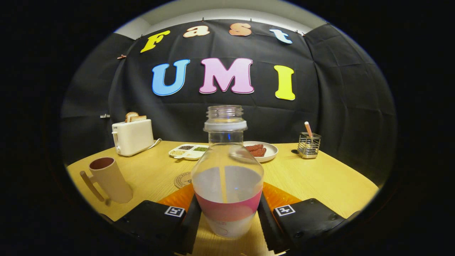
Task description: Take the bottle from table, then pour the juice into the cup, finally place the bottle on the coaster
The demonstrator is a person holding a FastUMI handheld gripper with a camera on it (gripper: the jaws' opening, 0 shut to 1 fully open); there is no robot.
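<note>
A clear bottle (227, 177) with a pink band and an uncapped neck stands upright between my fingers, holding a pale liquid to about half its height. My gripper (227, 215) is shut on the bottle, one finger pressing each side at the pink band. I cannot tell whether its base rests on the wooden table (327, 181) or hangs just above it. A beige cup (110, 179) with a handle stands off to the left of the fingers. A round coaster (182, 180) lies flat just beyond the left finger, partly hidden by the bottle.
Along the back of the table stand a white toaster (132, 137) with bread in it, a divided tray (188, 152) of seeds, a plate (271, 152) with red food, and a wire holder (308, 145) with a straw.
</note>
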